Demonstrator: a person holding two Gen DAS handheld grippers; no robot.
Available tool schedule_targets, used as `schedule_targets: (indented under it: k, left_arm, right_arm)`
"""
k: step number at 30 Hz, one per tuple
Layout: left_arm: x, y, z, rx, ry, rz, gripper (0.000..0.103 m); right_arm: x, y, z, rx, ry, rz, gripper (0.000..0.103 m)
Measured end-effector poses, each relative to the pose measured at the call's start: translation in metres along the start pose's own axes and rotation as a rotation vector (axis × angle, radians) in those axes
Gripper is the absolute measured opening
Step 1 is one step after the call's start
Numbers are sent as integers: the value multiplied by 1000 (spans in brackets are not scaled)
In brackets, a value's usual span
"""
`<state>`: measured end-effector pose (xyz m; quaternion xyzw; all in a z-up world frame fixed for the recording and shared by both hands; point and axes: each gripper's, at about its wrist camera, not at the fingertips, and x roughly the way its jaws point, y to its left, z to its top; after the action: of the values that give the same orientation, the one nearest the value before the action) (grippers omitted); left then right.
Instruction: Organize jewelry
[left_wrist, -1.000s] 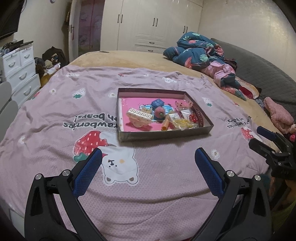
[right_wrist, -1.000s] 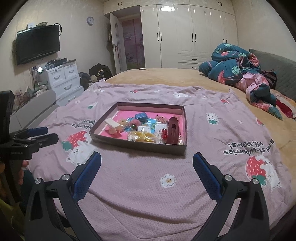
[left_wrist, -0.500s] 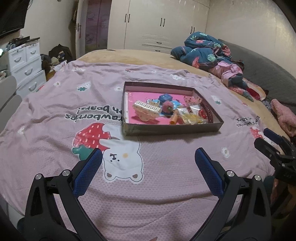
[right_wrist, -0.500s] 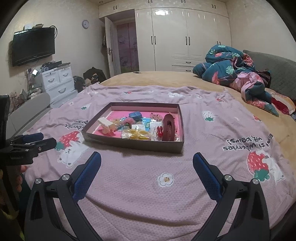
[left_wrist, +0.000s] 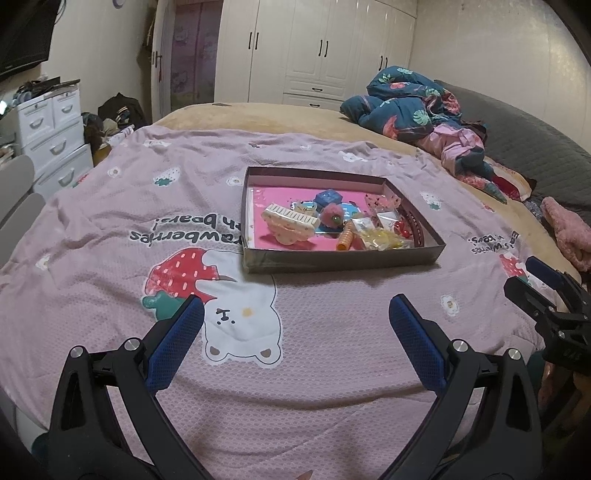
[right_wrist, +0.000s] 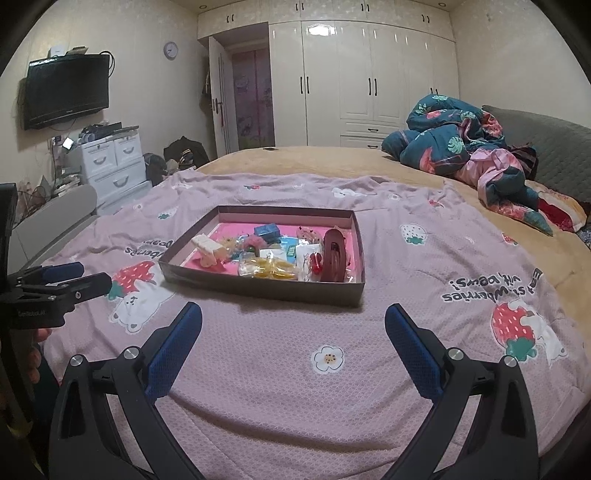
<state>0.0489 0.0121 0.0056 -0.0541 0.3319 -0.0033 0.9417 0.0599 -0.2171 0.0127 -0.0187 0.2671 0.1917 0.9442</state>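
Left wrist view: shallow cardboard tray (left_wrist: 332, 264) resting on pink strawberry-print blanket (left_wrist: 110, 229) on bed, well ahead of both tongs. Left tongs (left_wrist: 295, 317) spread wide, empty. Right tongs (right_wrist: 293, 319) likewise spread, empty. Contents heaped together: cream claw clip (left_wrist: 290, 223), dark red hair clip (right_wrist: 334, 254), yellow pieces in clear bag (right_wrist: 267, 268), small blue box (right_wrist: 266, 231). Judged light, small; clips rigid, bag slippery. Advised hold: claw clip across its body.

Bed (right_wrist: 295, 158) carries a pink strawberry-bear blanket (right_wrist: 280, 354) with the shallow tray (right_wrist: 258, 286) on it, rumpled quilt (right_wrist: 458, 144) heaped at far right.
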Motion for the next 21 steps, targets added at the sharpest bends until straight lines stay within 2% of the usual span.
schedule_targets:
  k: [21]
  left_arm:
    - [-3,-1,0,-11,5,4,94]
  right_arm:
    - [-2,3,3,-2,6,3,99]
